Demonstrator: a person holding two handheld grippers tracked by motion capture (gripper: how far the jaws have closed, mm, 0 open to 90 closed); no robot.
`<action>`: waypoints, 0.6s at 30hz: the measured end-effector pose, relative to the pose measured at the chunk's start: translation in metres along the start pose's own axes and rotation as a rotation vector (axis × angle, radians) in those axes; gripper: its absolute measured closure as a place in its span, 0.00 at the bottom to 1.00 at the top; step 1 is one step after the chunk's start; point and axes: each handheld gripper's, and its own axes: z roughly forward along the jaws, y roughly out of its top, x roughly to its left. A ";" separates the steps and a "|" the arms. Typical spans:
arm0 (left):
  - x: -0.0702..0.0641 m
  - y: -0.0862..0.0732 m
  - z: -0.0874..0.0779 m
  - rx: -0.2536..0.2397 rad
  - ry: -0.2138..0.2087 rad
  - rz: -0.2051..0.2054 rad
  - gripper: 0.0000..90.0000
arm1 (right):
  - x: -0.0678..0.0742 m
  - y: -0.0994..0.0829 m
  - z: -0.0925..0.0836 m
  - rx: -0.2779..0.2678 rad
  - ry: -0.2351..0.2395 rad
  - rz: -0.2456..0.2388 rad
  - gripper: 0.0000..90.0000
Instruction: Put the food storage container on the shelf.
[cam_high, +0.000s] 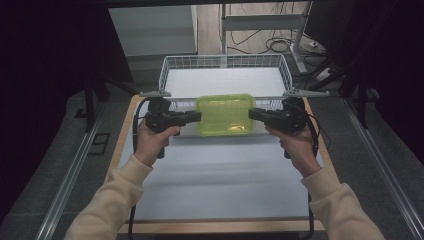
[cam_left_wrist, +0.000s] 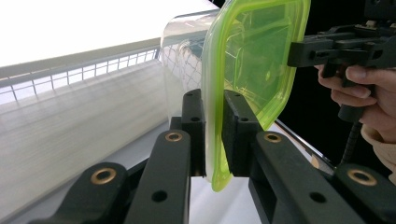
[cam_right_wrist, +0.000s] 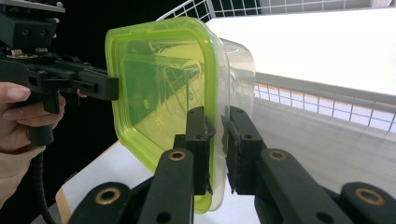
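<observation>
A clear plastic container with a lime-green lid (cam_high: 225, 114) hangs in the air just in front of the white wire basket (cam_high: 175, 65). My left gripper (cam_high: 196, 116) is shut on the lid's left rim, and my right gripper (cam_high: 253, 114) is shut on its right rim. In the left gripper view the green rim (cam_left_wrist: 214, 140) is pinched between the two black pads, and the other gripper (cam_left_wrist: 327, 46) holds the far edge. In the right gripper view the rim (cam_right_wrist: 218, 135) sits between the pads, with the clear body (cam_right_wrist: 238, 60) to the right and the left gripper (cam_right_wrist: 100, 86) at the far side.
The wire basket stands at the back of the white work surface (cam_high: 220, 175), its white bottom bare. A wooden edge (cam_high: 215, 226) frames the surface. Metal rails (cam_high: 70, 175) run along both sides, and table legs with cables (cam_high: 280, 42) lie beyond the basket.
</observation>
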 end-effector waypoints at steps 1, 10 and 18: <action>0.000 0.000 0.000 0.000 0.000 0.000 0.89 | 0.000 0.000 0.000 0.000 0.000 0.000 0.89; 0.003 0.011 0.001 -0.004 0.005 -0.004 0.89 | -0.002 0.012 0.002 -0.011 -0.010 -0.019 0.89; 0.005 0.024 0.004 0.002 0.015 0.003 0.89 | -0.009 0.019 0.005 -0.012 -0.010 -0.002 0.89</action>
